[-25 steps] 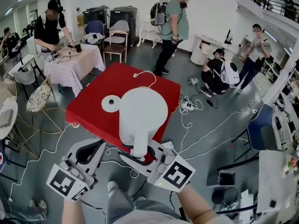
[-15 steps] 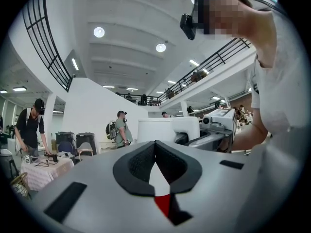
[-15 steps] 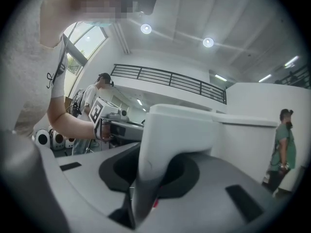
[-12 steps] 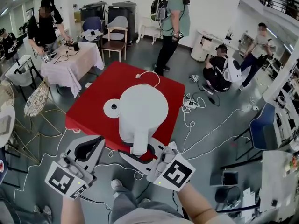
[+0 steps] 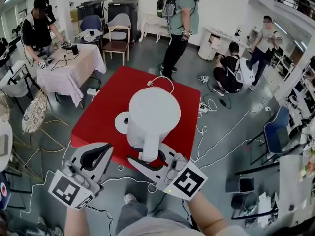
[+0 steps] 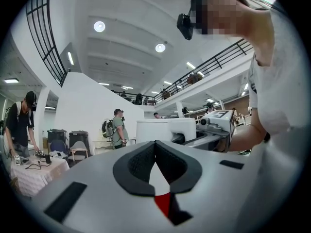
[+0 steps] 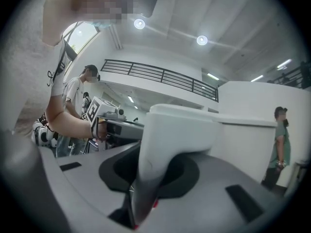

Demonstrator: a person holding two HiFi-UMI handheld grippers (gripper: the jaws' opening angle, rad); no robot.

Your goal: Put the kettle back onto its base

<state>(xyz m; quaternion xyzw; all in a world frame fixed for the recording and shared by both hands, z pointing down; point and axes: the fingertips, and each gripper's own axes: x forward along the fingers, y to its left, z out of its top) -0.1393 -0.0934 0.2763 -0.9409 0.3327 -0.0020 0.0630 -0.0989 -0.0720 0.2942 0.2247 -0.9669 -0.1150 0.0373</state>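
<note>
With the right gripper (image 5: 147, 157) pinching the kettle (image 5: 152, 114) by its handle and the left gripper (image 5: 104, 151) pressed together, empty, beside it, the kettle needs carrying upright and centring over the base (image 5: 121, 123), ahead-left of the right gripper, before lowering.

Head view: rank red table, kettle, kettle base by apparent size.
1. red table: largest.
2. kettle: it sits nearer the camera than the table, so it looks bigger than it really is.
3. kettle base: smallest, and partly hidden behind the kettle.

bare red table (image 5: 101, 114) around base (image 5: 121, 123), kettle (image 5: 152, 117) just right, cord (image 5: 150, 82) at far edge
</note>
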